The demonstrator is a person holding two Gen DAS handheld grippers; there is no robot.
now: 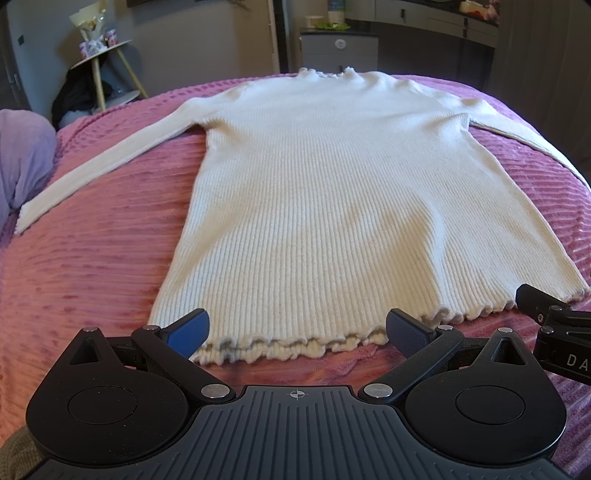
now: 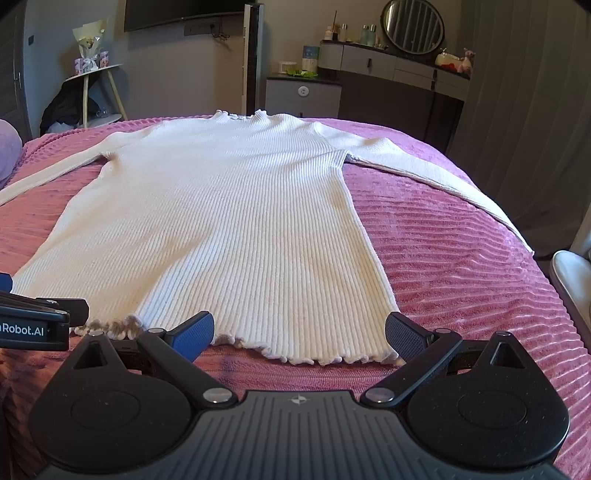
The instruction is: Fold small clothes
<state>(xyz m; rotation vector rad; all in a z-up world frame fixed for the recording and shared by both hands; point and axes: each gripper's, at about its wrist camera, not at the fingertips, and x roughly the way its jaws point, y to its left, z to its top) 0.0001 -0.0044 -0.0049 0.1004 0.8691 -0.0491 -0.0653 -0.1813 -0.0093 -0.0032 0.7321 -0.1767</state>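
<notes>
A cream ribbed long-sleeved sweater [image 1: 325, 192] lies flat on the pink bedspread [image 1: 92, 266], collar at the far end, both sleeves spread out. Its ruffled hem [image 1: 280, 347] is nearest me. My left gripper [image 1: 297, 334] is open, its fingers straddling the left part of the hem. My right gripper [image 2: 299, 338] is open at the hem's right part [image 2: 314, 356] of the sweater [image 2: 229, 206]. Each gripper shows at the edge of the other's view, the right one in the left wrist view [image 1: 554, 328], the left one in the right wrist view [image 2: 37, 321].
A purple pillow [image 1: 22, 155] lies at the bed's left side. Beyond the bed stand a small round side table [image 2: 96, 85], a grey cabinet [image 2: 303, 92] and a dresser with a round mirror [image 2: 412, 26]. A curtain [image 2: 524, 110] hangs at the right.
</notes>
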